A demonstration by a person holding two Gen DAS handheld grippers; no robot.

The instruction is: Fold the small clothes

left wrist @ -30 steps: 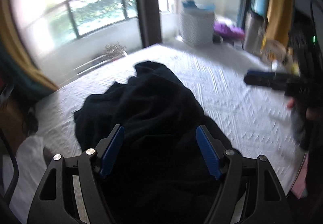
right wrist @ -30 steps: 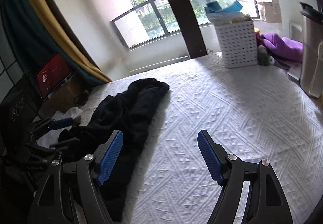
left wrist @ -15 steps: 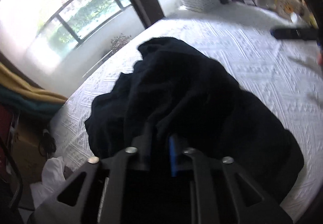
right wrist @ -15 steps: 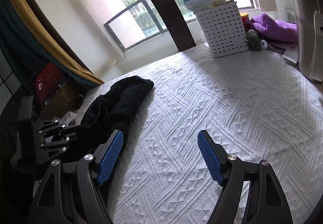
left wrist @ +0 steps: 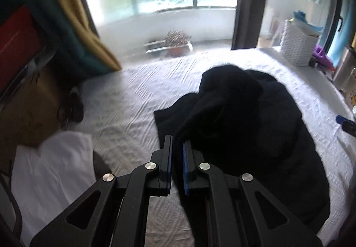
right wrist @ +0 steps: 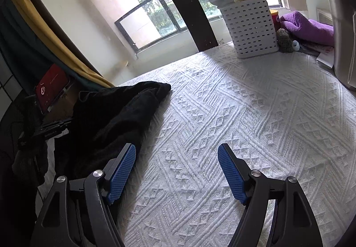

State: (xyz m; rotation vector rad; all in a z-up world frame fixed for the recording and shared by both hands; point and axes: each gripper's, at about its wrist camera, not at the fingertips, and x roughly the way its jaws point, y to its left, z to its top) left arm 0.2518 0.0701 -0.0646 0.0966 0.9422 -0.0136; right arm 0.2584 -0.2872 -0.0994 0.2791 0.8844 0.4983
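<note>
Counts only, both wrist views:

- 1 black garment (left wrist: 240,117), crumpled in a heap on the bed.
- 1 white textured bedspread (right wrist: 255,117) under it.
- 2 grippers – left gripper (left wrist: 177,146) and right gripper (right wrist: 176,171) – w/ 2 blue pads (right wrist: 121,175) each, so 4 pads total.
- 1 white lattice basket (right wrist: 251,26) at the far edge of the bed.
- 1 purple towel (right wrist: 309,28) beside the basket.
- 1 small stone-coloured figurine (right wrist: 284,40) between basket and towel.
- 1 red-screened device (right wrist: 51,86) at the left side.
- 1 potted plant (left wrist: 178,38) outside the window.
- 1 white cloth (left wrist: 53,171) at the near left – item type unclear.
</note>
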